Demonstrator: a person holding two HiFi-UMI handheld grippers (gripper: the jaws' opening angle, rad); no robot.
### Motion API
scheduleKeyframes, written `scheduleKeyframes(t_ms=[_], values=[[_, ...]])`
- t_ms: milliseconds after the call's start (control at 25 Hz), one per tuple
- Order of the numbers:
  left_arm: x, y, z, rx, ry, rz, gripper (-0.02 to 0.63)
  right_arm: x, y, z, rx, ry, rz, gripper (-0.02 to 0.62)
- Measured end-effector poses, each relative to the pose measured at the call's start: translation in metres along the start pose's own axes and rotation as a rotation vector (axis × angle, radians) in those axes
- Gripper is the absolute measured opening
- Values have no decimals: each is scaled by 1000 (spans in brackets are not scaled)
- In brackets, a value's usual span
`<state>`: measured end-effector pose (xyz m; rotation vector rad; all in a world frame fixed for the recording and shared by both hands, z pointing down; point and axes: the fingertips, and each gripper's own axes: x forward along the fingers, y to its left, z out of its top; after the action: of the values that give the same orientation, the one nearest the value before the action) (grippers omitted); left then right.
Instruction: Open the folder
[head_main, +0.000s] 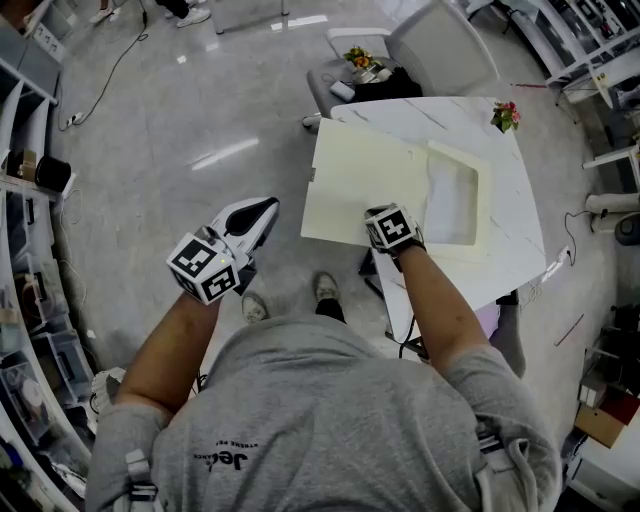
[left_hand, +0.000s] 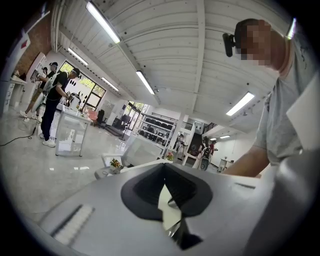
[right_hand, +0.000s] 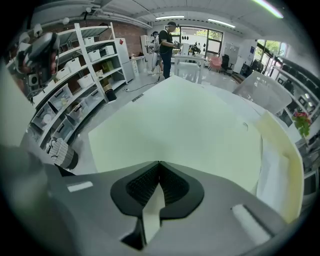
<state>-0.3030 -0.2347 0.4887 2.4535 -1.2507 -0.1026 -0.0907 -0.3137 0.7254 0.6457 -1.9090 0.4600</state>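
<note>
A cream folder (head_main: 365, 190) lies spread on the white marble table (head_main: 520, 215), and its left flap reaches past the table's left edge. The right half (head_main: 452, 205) shows a shallow pocket. My right gripper (head_main: 384, 213) points steeply down at the flap's near edge. In the right gripper view its jaws (right_hand: 159, 163) are shut with nothing between them, tips against the pale flap (right_hand: 190, 125). My left gripper (head_main: 266, 207) hangs over the floor left of the table, apart from the folder, roughly level. Its jaws (left_hand: 163, 165) are shut and hold nothing.
A grey chair (head_main: 440, 45) stands behind the table, with small flowers (head_main: 505, 115) on the far right corner. Shelving (head_main: 25, 300) lines the left wall. A cable (head_main: 110, 75) runs across the floor. People (left_hand: 52, 102) stand far off. My shoes (head_main: 325, 290) are near the table's front.
</note>
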Motion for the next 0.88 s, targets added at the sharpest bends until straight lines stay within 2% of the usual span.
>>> scheduleKeyframes(t_ms=[880], values=[[-1,0,0,1,4,11,58,1,-1,0,10,-21,19,6]])
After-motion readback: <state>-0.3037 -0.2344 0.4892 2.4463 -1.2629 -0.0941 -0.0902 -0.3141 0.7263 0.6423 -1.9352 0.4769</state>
